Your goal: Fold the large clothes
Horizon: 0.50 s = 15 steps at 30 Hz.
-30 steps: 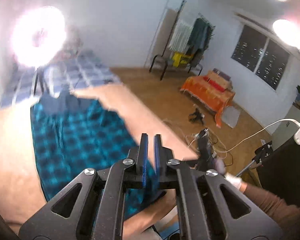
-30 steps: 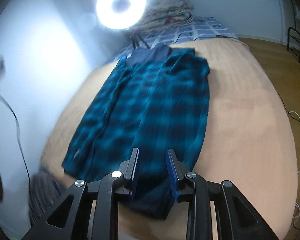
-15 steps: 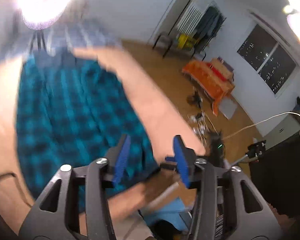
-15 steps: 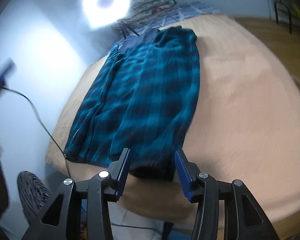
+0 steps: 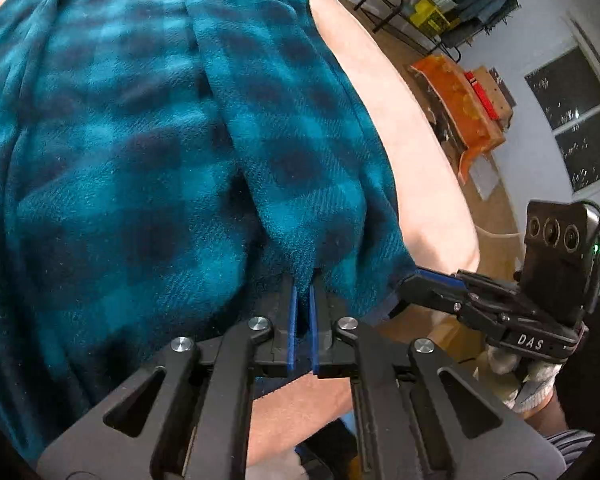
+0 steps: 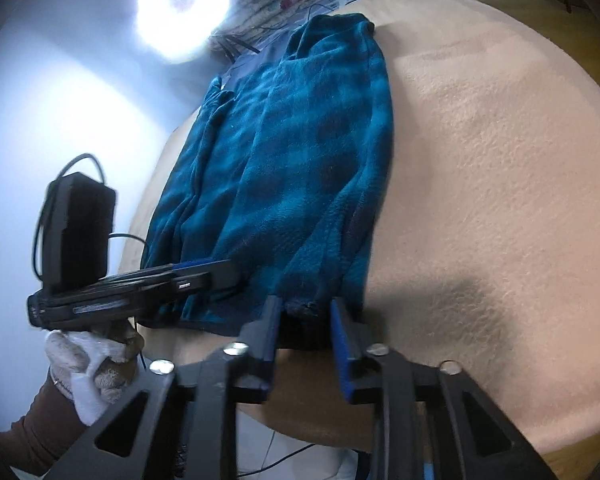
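A teal and dark blue checked fleece garment point(image 6: 296, 160) lies lengthwise on a bed with a peach cover point(image 6: 500, 160), running from the lower middle of the right wrist view up toward a bright ring light point(image 6: 182, 8) at the upper left. In the left wrist view the garment point(image 5: 140, 140) fills the left and centre. The left claw point(image 5: 303, 292) has just been closing and its blue pads pinch a fold of the near hem. The right claw point(image 6: 305, 316) has also just been closing; the dark hem corner sits between its pads, which are still apart, so a grip cannot be told. A gloved hand point(image 6: 88, 360) at lower left holds the left claw
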### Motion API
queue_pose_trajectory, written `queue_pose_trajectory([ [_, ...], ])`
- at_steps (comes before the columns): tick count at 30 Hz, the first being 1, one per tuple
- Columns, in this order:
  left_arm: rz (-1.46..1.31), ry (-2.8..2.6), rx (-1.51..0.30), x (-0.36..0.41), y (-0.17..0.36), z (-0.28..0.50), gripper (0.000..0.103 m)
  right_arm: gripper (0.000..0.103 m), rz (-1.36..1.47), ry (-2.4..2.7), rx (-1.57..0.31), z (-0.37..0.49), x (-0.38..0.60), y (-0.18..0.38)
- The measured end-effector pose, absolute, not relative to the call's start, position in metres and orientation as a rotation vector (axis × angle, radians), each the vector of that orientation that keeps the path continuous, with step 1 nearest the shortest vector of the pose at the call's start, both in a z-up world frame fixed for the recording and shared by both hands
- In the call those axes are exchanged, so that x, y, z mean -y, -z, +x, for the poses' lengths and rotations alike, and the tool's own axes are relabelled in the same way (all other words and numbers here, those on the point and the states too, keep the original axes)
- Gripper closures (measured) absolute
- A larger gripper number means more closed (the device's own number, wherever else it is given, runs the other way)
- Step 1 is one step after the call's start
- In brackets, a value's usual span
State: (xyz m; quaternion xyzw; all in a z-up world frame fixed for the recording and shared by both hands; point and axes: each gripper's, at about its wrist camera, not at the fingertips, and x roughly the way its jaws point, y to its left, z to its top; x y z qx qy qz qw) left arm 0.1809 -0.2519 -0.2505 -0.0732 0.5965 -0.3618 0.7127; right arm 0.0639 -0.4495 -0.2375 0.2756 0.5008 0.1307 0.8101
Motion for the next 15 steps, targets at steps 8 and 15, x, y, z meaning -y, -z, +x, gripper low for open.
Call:
queue_pose_trajectory([
  [8, -0.165, 0.769, -1.292, 0.232, 0.251, 0.171, 0.100, 0.092, 0.484, -0.289, -1.088, 0.052, 0.445, 0.225],
  [15, -0.067, 0.694, -1.201, 0.224, 0.239, 0.148, 0.076, 0.045, 0.497, -0.293, -1.034, 0.044, 0.454, 0.226],
])
